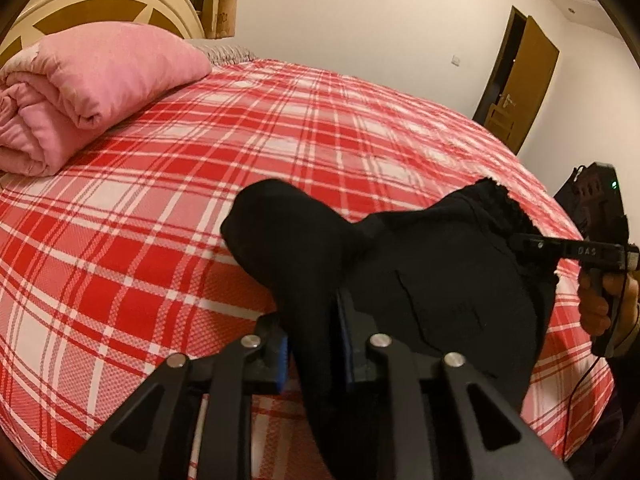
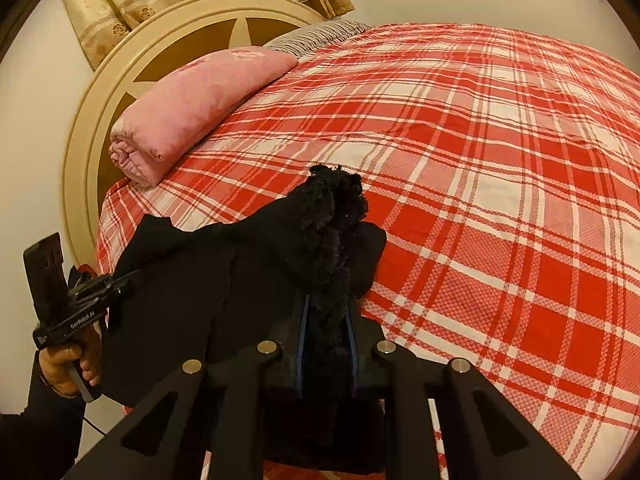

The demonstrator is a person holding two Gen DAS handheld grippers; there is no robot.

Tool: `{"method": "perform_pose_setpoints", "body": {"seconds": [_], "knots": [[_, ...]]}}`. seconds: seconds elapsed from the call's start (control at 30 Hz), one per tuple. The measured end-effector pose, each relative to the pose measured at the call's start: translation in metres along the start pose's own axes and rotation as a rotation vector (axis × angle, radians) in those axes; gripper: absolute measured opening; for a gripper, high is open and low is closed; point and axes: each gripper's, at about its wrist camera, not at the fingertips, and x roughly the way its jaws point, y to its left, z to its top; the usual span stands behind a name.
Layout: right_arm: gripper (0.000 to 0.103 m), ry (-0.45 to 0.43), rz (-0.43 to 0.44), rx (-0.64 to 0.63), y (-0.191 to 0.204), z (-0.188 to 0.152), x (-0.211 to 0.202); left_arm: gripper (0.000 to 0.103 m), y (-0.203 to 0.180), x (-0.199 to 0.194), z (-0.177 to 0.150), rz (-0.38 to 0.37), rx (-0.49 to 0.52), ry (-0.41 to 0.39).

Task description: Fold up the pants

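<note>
Both claws are clenched on the black pants [image 1: 432, 280]: left claw [image 1: 316, 344] at 6 o'clock, right claw [image 2: 326, 332] on the fuzzy edge. The cloth looks soft, thick and droopy, so hems and waistband seem the best holds.

Warm, dim indoor light in both fisheye views.
We see a yellowish cast on the white walls and no hard shadows on the plaid bedspread [image 1: 280, 128]. The black pants [image 1: 440, 280] lose nearly all fold detail in the dark. Straight lines bow strongly towards the rims, with black vignette corners from 10 to 2 o'clock. Fine texture looks soft and slightly blocky throughout.
</note>
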Motion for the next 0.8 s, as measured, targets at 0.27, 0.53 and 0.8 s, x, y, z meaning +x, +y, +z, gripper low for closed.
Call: {"method": "perform_pose_setpoints", "body": {"seconds": [0.27, 0.53, 0.8], "knots": [[0.032, 0.030, -0.018, 0.048, -0.016, -0.005, 0.015, 0.065, 0.012, 0.011, -0.011, 0.046, -0.027, -0.005], [0.042, 0.032, -0.028, 0.073, -0.023, -0.012, 0.023, 0.079, 0.022, 0.014, -0.018, 0.044, -0.063, -0.032], [0.064, 0.010, -0.021, 0.131, -0.033, -0.017, 0.018, 0.089, 0.022, 0.012, -0.018, 0.071, -0.079, -0.031]]}}
